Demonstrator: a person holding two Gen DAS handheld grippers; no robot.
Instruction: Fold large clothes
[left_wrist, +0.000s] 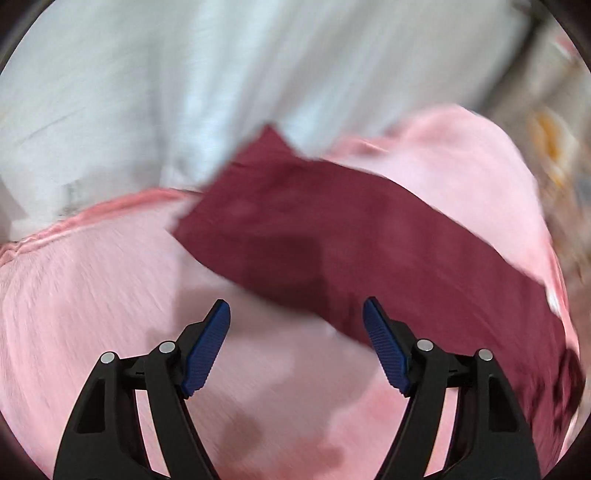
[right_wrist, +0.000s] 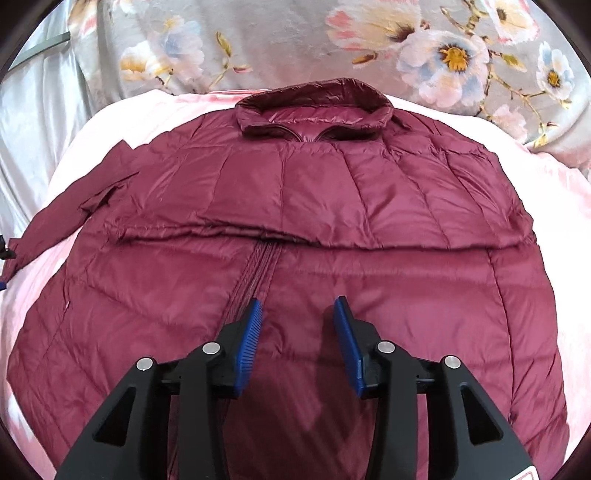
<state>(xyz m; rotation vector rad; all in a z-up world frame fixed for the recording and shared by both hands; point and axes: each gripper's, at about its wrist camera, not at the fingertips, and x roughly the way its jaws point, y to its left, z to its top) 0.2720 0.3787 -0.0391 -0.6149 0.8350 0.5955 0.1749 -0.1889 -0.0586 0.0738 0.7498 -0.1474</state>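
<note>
The maroon jacket (right_wrist: 295, 229) lies on a pink blanket (right_wrist: 546, 192); left tool (left_wrist: 296, 314) and right tool (right_wrist: 298, 310) are both released, grasping nothing.

Jacket (right_wrist: 288, 206): dark maroon, quilted stitch lines, slight sheen; collar (right_wrist: 314, 107) same maroon. Sleeve (left_wrist: 332, 236), blurred: same maroon. Blanket (right_wrist: 546, 192) beneath: pale pink, plain. Sheet (left_wrist: 184, 74): pale bluish-white. Floral cloth (right_wrist: 288, 40): grey ground, cream, pink and blue blossoms, yellow centres. Left gripper (left_wrist: 296, 314), right gripper (right_wrist: 298, 306): black frames, blue ribbed pads, silver rivets
</note>
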